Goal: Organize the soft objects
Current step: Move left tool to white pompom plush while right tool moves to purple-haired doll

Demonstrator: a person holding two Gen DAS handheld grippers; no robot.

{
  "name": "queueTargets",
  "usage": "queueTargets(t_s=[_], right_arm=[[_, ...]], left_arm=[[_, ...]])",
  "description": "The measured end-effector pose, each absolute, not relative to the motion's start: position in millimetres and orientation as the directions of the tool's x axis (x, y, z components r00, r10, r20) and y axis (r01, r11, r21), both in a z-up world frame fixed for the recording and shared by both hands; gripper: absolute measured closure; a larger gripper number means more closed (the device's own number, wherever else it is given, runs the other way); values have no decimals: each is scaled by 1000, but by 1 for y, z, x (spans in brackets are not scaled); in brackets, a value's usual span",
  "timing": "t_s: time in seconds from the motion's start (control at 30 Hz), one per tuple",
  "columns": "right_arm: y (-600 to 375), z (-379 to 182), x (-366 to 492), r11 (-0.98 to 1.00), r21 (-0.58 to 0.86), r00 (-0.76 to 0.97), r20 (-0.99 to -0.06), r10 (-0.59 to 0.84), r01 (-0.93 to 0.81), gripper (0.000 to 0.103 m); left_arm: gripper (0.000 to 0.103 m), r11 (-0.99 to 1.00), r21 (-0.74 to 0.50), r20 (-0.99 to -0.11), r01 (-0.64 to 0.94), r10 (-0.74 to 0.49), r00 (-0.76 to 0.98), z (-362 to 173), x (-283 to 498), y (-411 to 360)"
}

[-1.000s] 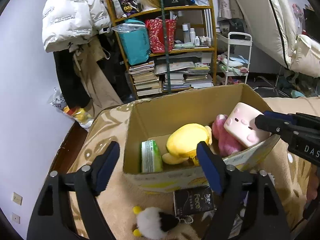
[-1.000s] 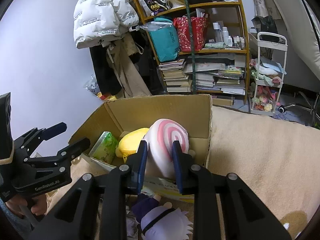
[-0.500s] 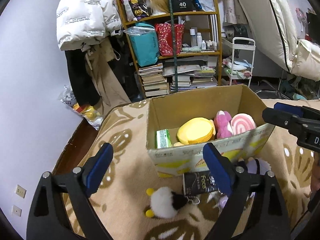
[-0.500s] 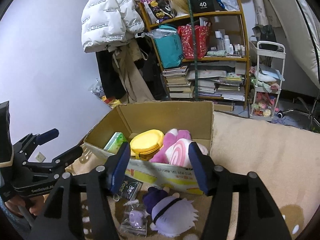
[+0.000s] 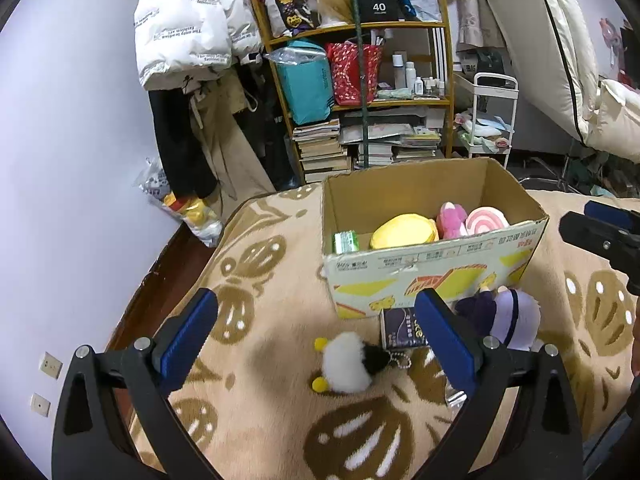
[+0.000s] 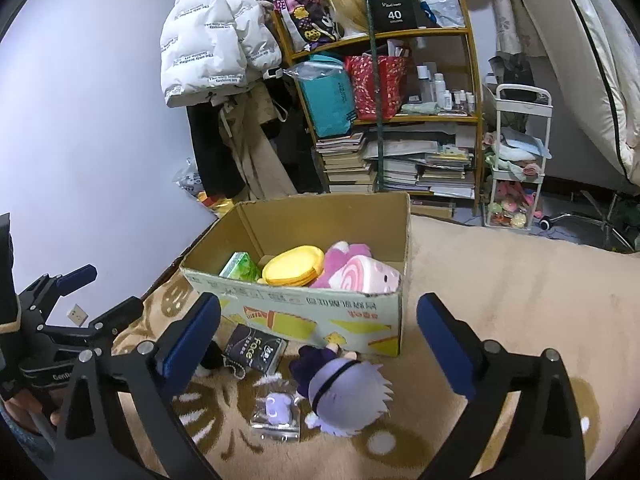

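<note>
A cardboard box (image 5: pixel 432 270) (image 6: pixel 304 312) stands on the beige blanket. It holds a pink swirl pillow (image 6: pixel 366 278) (image 5: pixel 486 220), a pink plush (image 5: pixel 452 220), a yellow round cushion (image 6: pixel 294 266) (image 5: pixel 404 232) and a green pack (image 6: pixel 240 268). In front of the box lie a purple-haired doll (image 6: pixel 344 388) (image 5: pixel 510 320), a white and black fluffy plush (image 5: pixel 348 362), a black pack (image 6: pixel 254 350) and a small clear bag (image 6: pixel 276 414). My left gripper (image 5: pixel 316 332) is open and empty above the fluffy plush. My right gripper (image 6: pixel 318 330) is open and empty above the doll.
A cluttered shelf (image 5: pixel 360 92) with books and bags stands behind the box. A white jacket (image 5: pixel 188 36) hangs at the left. A white cart (image 6: pixel 516 160) stands right of the shelf. The blanket's edge drops to a dark floor (image 5: pixel 168 276) at the left.
My right gripper opened and let the pink swirl pillow go into the box. Both grippers pulled back and up from the box.
</note>
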State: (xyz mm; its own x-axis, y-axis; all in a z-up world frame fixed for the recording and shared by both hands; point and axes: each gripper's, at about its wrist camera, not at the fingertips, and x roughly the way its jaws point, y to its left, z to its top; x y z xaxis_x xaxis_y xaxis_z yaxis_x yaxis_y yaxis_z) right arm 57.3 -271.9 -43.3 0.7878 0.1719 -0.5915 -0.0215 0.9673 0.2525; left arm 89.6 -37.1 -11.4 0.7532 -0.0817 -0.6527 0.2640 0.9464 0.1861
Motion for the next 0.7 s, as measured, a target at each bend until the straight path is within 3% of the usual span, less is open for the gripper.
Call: queueTargets(t_s=[0.7], right_arm=[[-269, -88, 78, 979, 204, 702, -701, 130, 22, 0]], left_arm=[[5, 962, 100, -803, 255, -73, 592, -67, 135, -12]])
